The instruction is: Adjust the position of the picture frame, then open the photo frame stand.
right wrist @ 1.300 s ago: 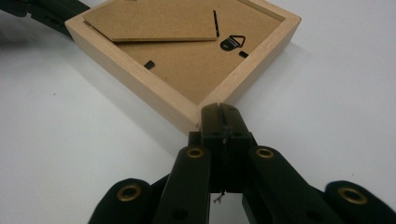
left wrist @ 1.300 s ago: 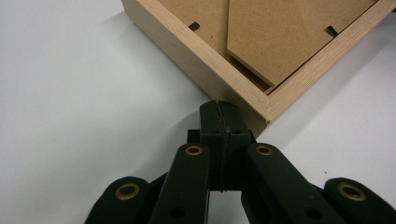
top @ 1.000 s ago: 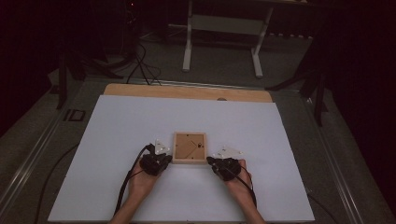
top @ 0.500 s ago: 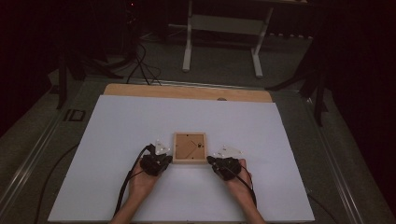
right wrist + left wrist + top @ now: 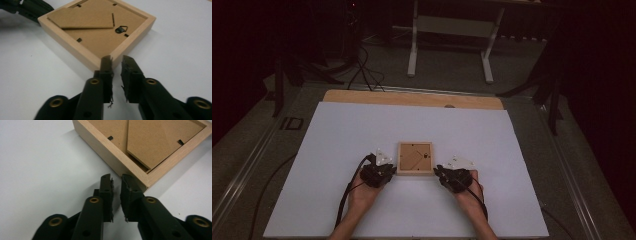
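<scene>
A: From the high view, where does the wooden picture frame sit?

B: Face down on the white surface, about midway between its left and right edges and nearer the near edge than the far one. The left gripper rests just beside the frame's near left corner, the right gripper just beside its near right corner, each in a hand coming up from the near edge.

A: And along the left gripper in its own view?

B: Its jaws have just been opening to a narrow gap. Nothing lies between them; they hold nothing. The tips point at a corner of the frame, very near it, though I cannot tell whether they touch. The backing board and its fold-out stand lie inside the rim.

A: The right gripper view?

B: Much the same: the right gripper has just been parting too, a slim empty gap, tips at the frame's nearest corner. A small metal hanger sits on the backing.

A: How would it handle?

B: Light and stiff, I'd judge. The wooden rim is the place to grip, by an edge, with the jaws spread wider. The thin backing and stand would likely flex, and any glass underneath would be fragile.
</scene>
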The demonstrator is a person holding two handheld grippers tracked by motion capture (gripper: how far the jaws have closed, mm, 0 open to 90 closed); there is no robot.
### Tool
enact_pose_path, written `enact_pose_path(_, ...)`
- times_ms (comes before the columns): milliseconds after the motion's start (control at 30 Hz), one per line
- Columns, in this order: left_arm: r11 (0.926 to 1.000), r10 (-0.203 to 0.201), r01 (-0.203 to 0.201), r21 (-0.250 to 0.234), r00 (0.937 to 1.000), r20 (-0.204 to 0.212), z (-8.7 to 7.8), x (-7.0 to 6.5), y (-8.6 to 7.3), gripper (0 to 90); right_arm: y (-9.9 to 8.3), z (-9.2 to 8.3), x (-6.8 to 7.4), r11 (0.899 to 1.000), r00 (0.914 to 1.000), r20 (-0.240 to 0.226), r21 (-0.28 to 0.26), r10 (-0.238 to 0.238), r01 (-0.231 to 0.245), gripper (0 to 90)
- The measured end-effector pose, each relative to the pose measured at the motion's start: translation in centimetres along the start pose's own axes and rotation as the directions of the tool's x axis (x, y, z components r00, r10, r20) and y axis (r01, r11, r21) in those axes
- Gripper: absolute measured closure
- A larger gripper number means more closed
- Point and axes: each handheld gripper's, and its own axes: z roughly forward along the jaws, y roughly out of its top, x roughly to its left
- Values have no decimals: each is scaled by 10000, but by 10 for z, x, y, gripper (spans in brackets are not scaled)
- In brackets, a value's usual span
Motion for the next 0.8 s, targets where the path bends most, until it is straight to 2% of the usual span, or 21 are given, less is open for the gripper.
enact_pose_path(67,9996,-253,251,-109,9996,-140,-1,2,0,630,0,-3,-2,9998,9998,78,-90,180,-179,699)
enact_pose_path(167,9968,-646,639,-482,9978,-140,-5,7,1,579,0,-5,-5,9995,9995,163,-149,269,-266,657)
enact_pose_path(200,9965,-659,649,-535,9977,-171,-6,7,1,531,0,-6,-6,9993,9993,187,-186,327,-324,618)
enact_pose_path(233,9945,-745,736,-741,9972,-100,-9,9,1,523,0,-7,-7,9993,9993,162,-160,341,-339,598)
enact_pose_path(267,9945,-745,736,-741,9972,-100,-9,9,1,506,0,-7,-7,9993,9993,162,-160,341,-339,598)
enact_pose_path(367,9914,-871,872,-971,9962,57,-12,11,1,495,1,-8,-9,9988,9990,55,-198,444,-443,544)
enact_pose_path(400,9907,-874,878,-1042,9961,82,-12,11,1,495,2,-8,-9,9987,9989,70,-204,463,-462,540)
enact_pose_path(433,9891,-830,857,-1194,9962,275,-15,10,2,495,2,-9,-9,9986,9988,56,-238,483,-481,540)
enact_pose_path(500,9885,-816,850,-1247,9961,321,-15,10,2,495,2,-9,-8,9985,9989,6,-300,463,-462,539)
enact_pose_path(600,9865,-683,746,-1460,9965,472,-18,6,3,495,2,-9,-8,9985,9990,-20,-315,452,-452,537)
enact_pose_path(800,9869,-342,437,-1551,9974,634,-20,-1,5,495,3,-8,-7,9981,9990,-54,-412,455,-457,531)
